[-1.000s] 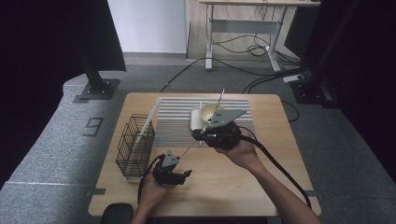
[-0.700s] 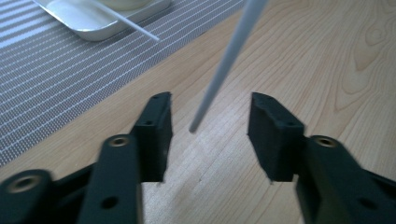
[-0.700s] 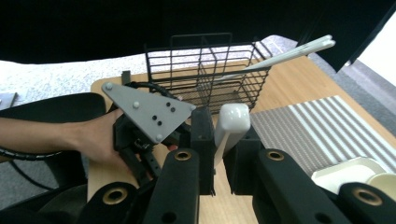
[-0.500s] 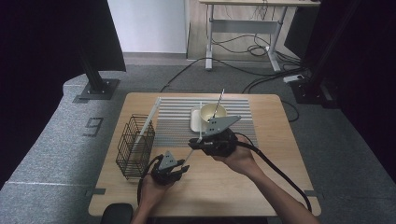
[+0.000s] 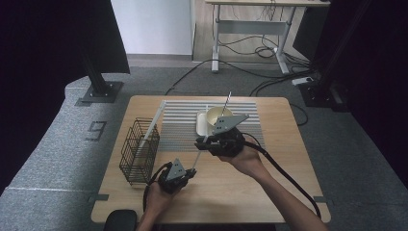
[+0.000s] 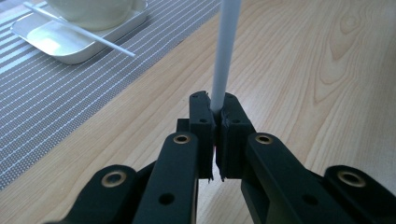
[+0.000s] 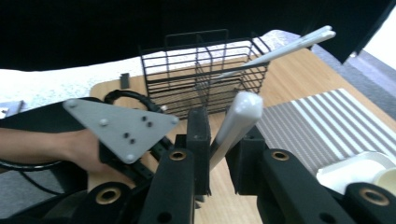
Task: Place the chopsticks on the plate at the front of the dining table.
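A white stick point(image 5: 198, 155) slants up from my left gripper point(image 5: 188, 172) toward my right gripper point(image 5: 202, 143) near the table's front middle. In the left gripper view my left gripper point(image 6: 215, 106) is shut on the lower end of the white stick point(image 6: 226, 51), which stands up out of the jaws. In the right gripper view the stick's upper end point(image 7: 236, 121) sits between the jaws of my right gripper point(image 7: 222, 128). It leans on the left jaw, with a gap to the right one.
A black wire basket point(image 5: 139, 150) at the table's left holds a long white utensil point(image 5: 150, 126). A cream bowl point(image 5: 217, 115) with a thin stick point(image 5: 226, 102) in it sits on a white tray point(image 5: 202, 126), on a grey striped mat point(image 5: 180, 127).
My right gripper has moved from beside the bowl down and left to the stick's upper end. The left gripper has kept its hold in about the same place.
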A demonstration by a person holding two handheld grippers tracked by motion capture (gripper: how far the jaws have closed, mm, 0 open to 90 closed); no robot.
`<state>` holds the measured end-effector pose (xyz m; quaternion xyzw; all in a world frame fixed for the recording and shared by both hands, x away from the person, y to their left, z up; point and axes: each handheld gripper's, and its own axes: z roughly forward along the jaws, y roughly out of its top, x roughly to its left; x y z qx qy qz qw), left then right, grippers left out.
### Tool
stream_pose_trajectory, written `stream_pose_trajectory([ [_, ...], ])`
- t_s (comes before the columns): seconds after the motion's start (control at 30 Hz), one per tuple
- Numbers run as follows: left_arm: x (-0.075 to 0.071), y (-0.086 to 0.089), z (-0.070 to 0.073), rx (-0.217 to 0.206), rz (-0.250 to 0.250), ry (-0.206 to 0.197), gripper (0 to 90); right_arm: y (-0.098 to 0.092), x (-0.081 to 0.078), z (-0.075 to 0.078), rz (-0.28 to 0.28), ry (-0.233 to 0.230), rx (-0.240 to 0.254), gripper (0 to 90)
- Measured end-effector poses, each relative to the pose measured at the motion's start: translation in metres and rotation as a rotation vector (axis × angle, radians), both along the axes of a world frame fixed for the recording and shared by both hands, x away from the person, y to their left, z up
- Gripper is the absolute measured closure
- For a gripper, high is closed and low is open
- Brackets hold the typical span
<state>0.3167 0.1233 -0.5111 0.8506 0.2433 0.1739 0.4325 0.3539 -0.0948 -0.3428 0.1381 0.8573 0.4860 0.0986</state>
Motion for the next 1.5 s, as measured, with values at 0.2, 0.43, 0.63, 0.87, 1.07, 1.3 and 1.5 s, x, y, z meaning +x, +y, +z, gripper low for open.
stream_pose_trajectory([
  [0.2, 0.0, -0.001, 0.0, -0.007, -0.007, 0.016, 86.1, 0.002, 0.001, -0.002, -0.068, -0.076, -0.03, 45.5],
  [0.43, -0.002, -0.002, 0.0, -0.004, -0.016, 0.018, 86.1, 0.005, 0.004, -0.007, -0.167, -0.135, -0.053, 30.1],
  [0.63, -0.002, -0.001, 0.001, -0.02, -0.017, 0.016, 86.2, -0.005, 0.013, -0.008, -0.23, -0.142, -0.057, 29.2],
  [0.87, -0.003, 0.001, 0.002, -0.035, -0.016, 0.011, 86.1, -0.024, 0.026, -0.019, -0.288, -0.128, -0.064, 29.1],
  [1.07, -0.003, 0.004, 0.005, -0.07, -0.013, -0.001, 86.1, -0.043, 0.041, -0.035, -0.35, -0.115, -0.083, 29.3],
  [1.3, -0.003, 0.004, 0.004, -0.057, -0.01, 0.008, 86.1, -0.059, 0.055, -0.052, -0.388, -0.064, -0.074, 28.0],
  [1.5, -0.001, 0.005, 0.004, -0.043, 0.022, 0.035, 86.1, -0.067, 0.049, -0.048, -0.38, -0.061, -0.061, 14.3],
])
